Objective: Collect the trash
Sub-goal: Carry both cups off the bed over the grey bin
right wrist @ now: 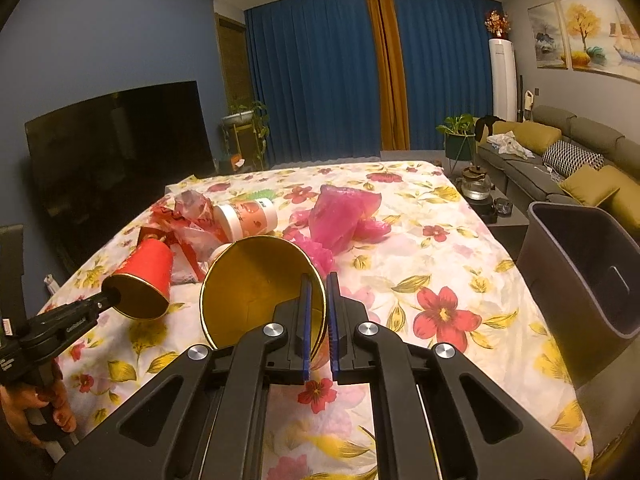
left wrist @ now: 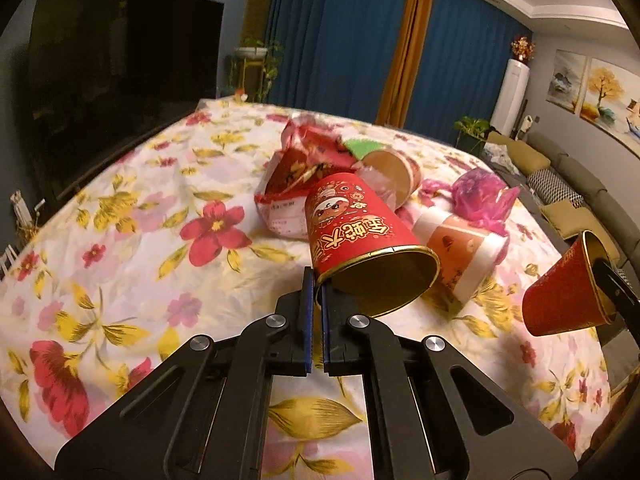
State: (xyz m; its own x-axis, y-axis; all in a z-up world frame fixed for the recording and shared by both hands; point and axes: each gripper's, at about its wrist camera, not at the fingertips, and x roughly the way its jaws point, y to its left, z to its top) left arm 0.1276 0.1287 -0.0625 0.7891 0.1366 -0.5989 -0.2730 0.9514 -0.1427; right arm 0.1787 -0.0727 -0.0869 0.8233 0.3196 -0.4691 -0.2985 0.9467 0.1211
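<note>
Each hand-held gripper, left and right, pinches one red paper cup's rim.

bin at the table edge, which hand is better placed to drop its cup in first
Right. The right gripper pinches its red cup with the dark bin open just beside it; the left gripper and its cup sit farther off.

left gripper: jaws pinched on rim of red cup, tilted down over the table | right gripper: clamped on gold-lined cup wall (one finger inside), above table | hand: grips left handle
</note>
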